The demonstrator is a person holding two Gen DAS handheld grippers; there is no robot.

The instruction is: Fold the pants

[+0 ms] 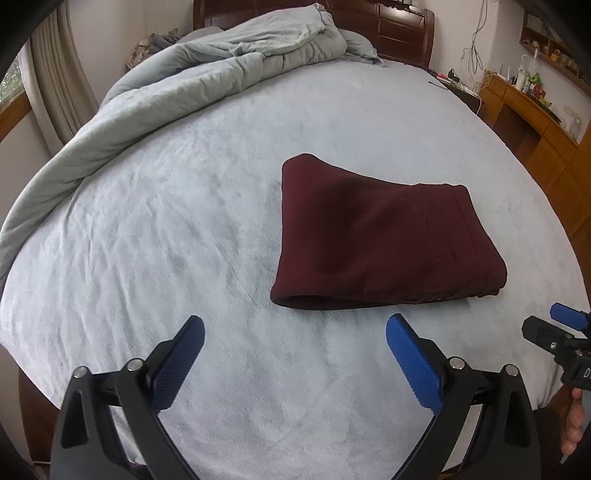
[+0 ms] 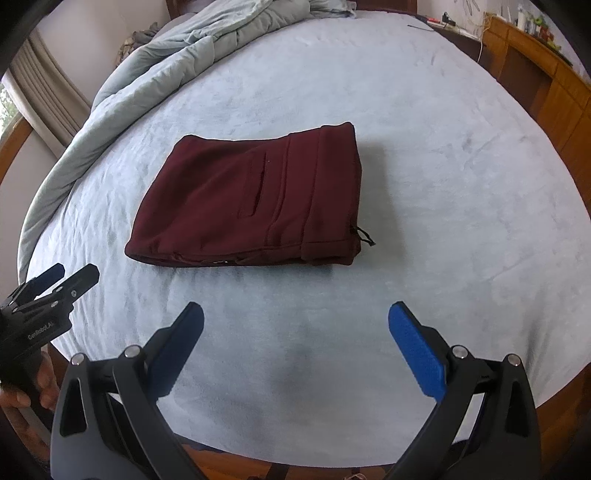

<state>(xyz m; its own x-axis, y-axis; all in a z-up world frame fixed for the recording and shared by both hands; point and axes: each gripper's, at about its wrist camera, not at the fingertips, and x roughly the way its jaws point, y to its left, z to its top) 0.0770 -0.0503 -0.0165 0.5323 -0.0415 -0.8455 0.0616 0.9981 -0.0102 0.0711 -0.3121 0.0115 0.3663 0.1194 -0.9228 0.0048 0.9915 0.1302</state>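
The dark maroon pants [image 1: 380, 236] lie folded into a compact rectangle on the pale blue bed sheet [image 1: 184, 221]. In the right wrist view the pants [image 2: 251, 199] show a pocket slit, seams and a black drawstring at the right edge. My left gripper [image 1: 295, 332] is open and empty, held near the bed's front edge, short of the pants. My right gripper [image 2: 295, 321] is open and empty, also in front of the pants. Each gripper shows at the edge of the other's view: the right gripper [image 1: 554, 332] and the left gripper [image 2: 55, 284].
A crumpled grey duvet [image 1: 166, 96] lies along the bed's left and far side. A dark wooden headboard [image 1: 399, 26] stands at the back. A wooden desk [image 1: 535, 122] with small items and cables stands to the right. Curtains [image 1: 55, 81] hang at the left.
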